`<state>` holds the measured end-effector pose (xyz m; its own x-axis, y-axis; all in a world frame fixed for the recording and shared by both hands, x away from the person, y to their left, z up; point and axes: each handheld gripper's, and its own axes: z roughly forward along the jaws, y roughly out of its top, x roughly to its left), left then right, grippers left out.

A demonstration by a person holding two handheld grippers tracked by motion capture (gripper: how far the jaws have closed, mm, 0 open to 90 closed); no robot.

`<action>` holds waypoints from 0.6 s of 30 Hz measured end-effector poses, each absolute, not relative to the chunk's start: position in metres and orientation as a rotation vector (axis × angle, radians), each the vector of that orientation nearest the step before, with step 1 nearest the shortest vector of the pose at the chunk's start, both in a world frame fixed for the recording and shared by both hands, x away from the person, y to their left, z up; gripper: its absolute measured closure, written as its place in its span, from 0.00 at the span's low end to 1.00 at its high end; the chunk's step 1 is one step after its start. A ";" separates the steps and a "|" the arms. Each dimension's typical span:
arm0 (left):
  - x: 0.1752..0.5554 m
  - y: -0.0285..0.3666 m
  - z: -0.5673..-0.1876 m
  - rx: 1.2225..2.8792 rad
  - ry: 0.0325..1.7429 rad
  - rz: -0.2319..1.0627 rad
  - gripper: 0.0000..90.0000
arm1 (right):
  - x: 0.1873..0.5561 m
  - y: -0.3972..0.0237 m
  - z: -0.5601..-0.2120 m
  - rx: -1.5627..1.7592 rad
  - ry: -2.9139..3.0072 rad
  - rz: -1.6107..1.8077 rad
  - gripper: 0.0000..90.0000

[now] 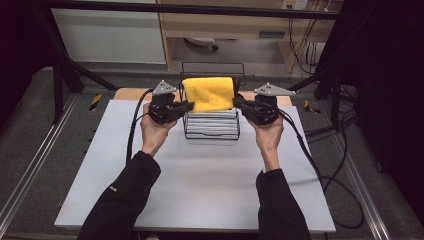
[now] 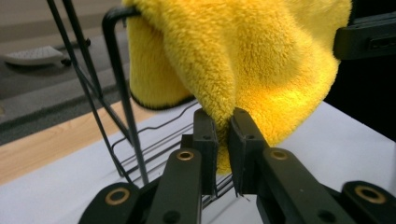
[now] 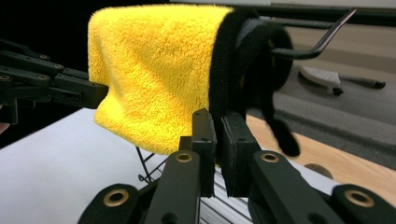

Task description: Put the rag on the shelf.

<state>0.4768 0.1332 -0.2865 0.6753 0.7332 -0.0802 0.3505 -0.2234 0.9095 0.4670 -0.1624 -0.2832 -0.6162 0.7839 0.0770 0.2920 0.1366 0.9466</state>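
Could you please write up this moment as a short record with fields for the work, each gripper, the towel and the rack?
work: hanging a yellow towel over a wire rack
left gripper: shut on the towel's lower edge
right gripper: shut on the towel's black-trimmed edge
yellow towel: draped over the rack's top bar, held on both sides
wire rack: black, standing at the far middle of the white table

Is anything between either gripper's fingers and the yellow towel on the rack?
Nothing visible: the left gripper and right gripper each pinch an edge of the yellow towel, which drapes over the wire rack.
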 end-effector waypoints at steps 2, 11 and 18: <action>0.475 0.131 -0.281 1.814 0.839 0.470 0.91 | 0.465 -0.163 -0.281 1.017 1.953 1.505 0.95; 0.476 0.125 -0.272 1.818 0.817 0.495 0.91 | 0.464 -0.163 -0.273 1.005 1.893 1.488 0.95; 0.479 0.130 -0.282 1.831 0.846 0.483 0.88 | 0.466 -0.165 -0.279 1.015 1.888 1.447 0.95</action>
<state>0.4786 0.1298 -0.2819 0.6730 0.7378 -0.0527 0.3299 -0.2356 0.9141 0.4657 -0.1647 -0.2788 -0.5648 0.8249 0.0211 0.2347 0.1360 0.9625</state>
